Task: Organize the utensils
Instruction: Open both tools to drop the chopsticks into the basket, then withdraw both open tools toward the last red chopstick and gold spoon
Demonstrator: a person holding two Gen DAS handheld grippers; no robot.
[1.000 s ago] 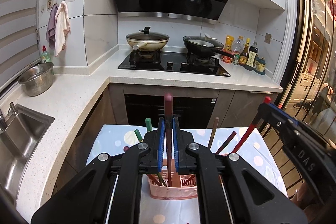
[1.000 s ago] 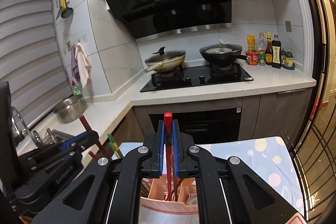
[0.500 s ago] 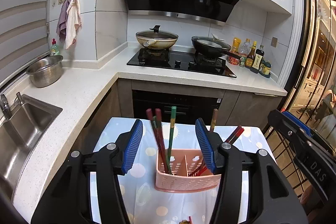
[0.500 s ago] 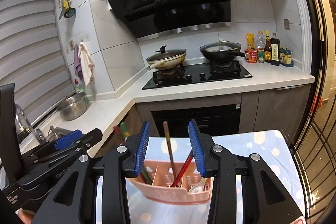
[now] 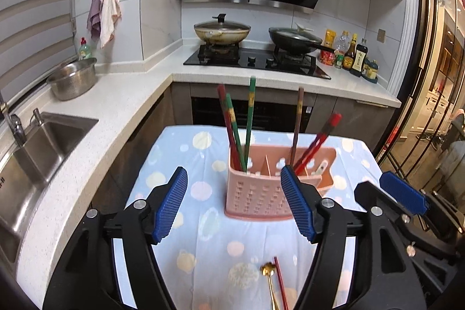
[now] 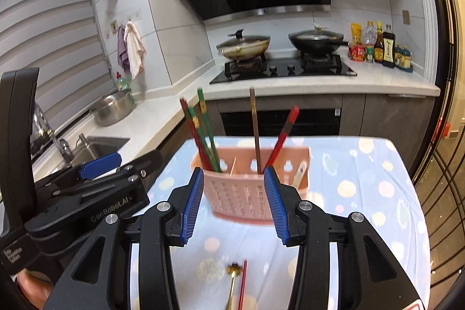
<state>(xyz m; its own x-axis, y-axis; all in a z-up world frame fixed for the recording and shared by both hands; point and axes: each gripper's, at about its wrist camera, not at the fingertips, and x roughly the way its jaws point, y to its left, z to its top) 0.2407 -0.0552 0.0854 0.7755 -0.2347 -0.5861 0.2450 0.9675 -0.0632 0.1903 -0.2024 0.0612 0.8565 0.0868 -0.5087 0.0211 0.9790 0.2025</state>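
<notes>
Chopsticks' (image 5: 250, 118) lower ends hidden in caddy (image 5: 261, 193); gold utensil (image 6: 232, 286) cropped.

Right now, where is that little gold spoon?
The gold spoon lies on the dotted tablecloth, in front of the pink utensil basket, beside a loose red chopstick; both wrist views show it low, near centre.
</notes>
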